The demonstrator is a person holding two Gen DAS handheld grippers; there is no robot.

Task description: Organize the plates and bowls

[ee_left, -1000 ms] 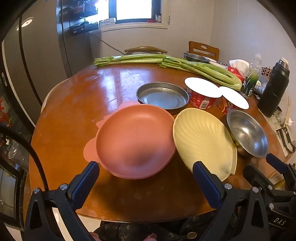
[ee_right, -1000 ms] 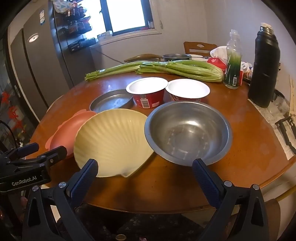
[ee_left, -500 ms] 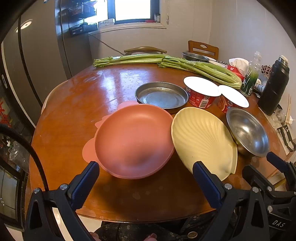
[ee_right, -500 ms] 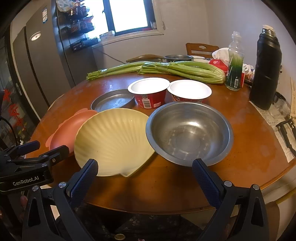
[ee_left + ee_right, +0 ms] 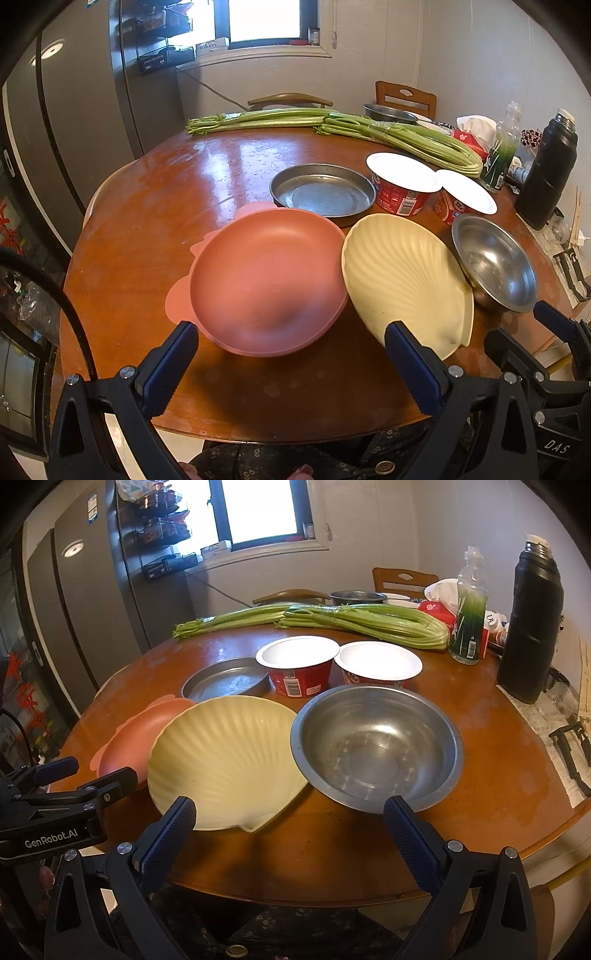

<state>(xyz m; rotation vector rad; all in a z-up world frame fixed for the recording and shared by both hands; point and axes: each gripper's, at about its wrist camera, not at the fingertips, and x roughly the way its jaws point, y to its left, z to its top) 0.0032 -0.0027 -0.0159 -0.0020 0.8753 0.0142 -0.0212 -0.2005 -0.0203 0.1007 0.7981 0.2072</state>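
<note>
Two claws, my left claw [image 5: 288, 354] and right claw [image 5: 290, 830], gaped wide, empty. Pink bowl [image 5: 267, 280] touched ribbed cream shell plate [image 5: 225, 760]; steel bowl [image 5: 376, 746] adjoined; celery [image 5: 362, 622] lay behind on the tabletop [image 5: 155, 221].

shell plate [image 5: 225, 760] between bowls [image 5: 266, 280], perhaps touching

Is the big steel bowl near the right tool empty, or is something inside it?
Empty. The steel bowl stands upright, and its bare, shiny bottom shows in both views, with nothing inside.
</note>
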